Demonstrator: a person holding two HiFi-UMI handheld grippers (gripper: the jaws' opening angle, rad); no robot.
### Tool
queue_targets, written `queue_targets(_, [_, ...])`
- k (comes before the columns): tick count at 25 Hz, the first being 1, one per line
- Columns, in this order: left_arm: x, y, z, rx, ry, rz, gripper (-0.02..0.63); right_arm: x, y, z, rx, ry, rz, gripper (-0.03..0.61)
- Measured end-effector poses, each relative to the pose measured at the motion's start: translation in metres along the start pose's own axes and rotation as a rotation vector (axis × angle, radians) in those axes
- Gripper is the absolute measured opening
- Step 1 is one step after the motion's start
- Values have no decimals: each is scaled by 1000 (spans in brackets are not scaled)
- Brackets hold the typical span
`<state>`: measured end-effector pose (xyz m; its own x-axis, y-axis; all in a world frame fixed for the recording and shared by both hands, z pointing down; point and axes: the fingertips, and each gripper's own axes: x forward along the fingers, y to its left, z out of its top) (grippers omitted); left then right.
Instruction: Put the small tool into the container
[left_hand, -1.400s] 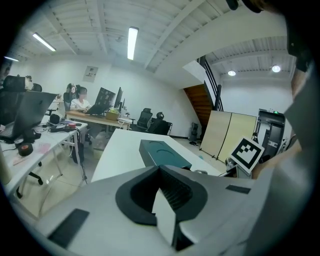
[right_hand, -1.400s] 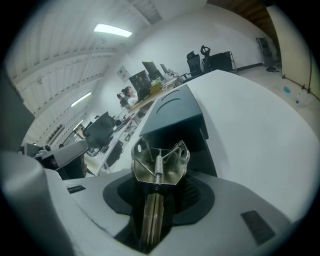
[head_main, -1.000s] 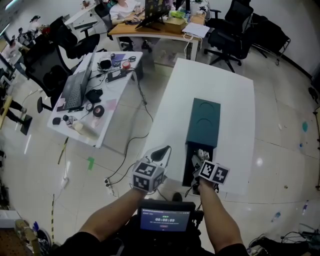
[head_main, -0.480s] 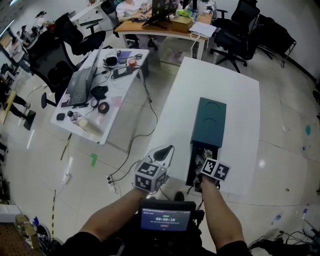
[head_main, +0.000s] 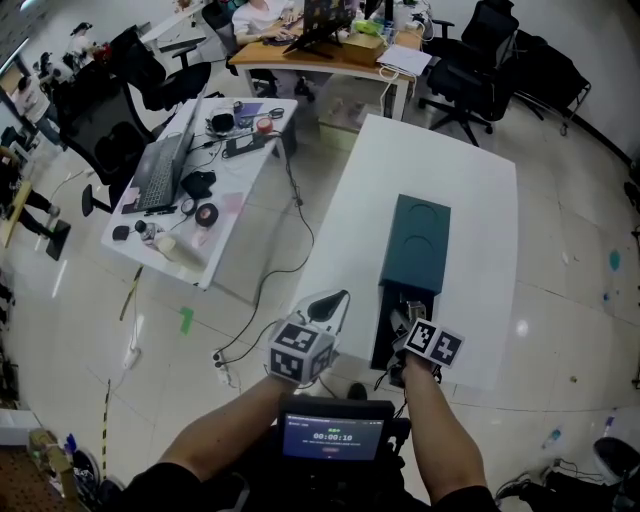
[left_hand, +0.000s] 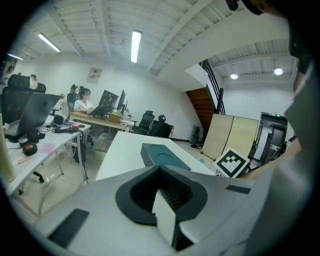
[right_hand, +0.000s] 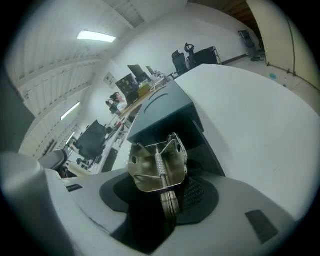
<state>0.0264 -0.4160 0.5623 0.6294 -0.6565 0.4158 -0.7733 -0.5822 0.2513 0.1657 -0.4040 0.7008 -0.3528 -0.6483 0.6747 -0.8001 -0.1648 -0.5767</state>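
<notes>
A dark teal container (head_main: 415, 245) lies lengthwise on the white table (head_main: 470, 180), its near end open and dark inside. My right gripper (head_main: 408, 322) hangs over that open end. In the right gripper view a small shiny metal tool (right_hand: 156, 167) with a spring down its middle stands between the jaws of the right gripper (right_hand: 167, 200). Those jaws have just been opening, and a dark gap shows beside the tool's stem. The container (right_hand: 162, 112) lies just ahead. My left gripper (head_main: 328, 303) hovers off the table's left edge, fingers together and empty, as the left gripper view (left_hand: 167, 210) also shows.
A second desk (head_main: 165, 170) with a laptop and small items stands to the left. Cables (head_main: 270, 290) trail over the floor between the desks. Office chairs (head_main: 470, 60) and a person at a desk are at the back. A small screen (head_main: 330, 437) sits near my body.
The head camera shifted slightly. The right gripper stays over the container's open end with the tool, and the left gripper has not moved.
</notes>
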Motion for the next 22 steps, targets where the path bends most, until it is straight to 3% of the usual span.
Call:
queue_targets(5, [0, -8, 2, 6, -3, -8, 9, -3, 3, 4, 90, -22, 75, 190])
queue_targets(13, [-5, -12, 0, 12, 1, -8, 9, -5, 11, -2, 31, 24, 115, 200])
queue_targets(16, [-7, -13, 2, 15, -2, -9, 9, -9, 13, -1, 20, 24, 121, 263])
queue_targets(22, [-8, -16, 2, 14, -7, -12, 9, -16, 13, -3, 36, 6, 127, 268])
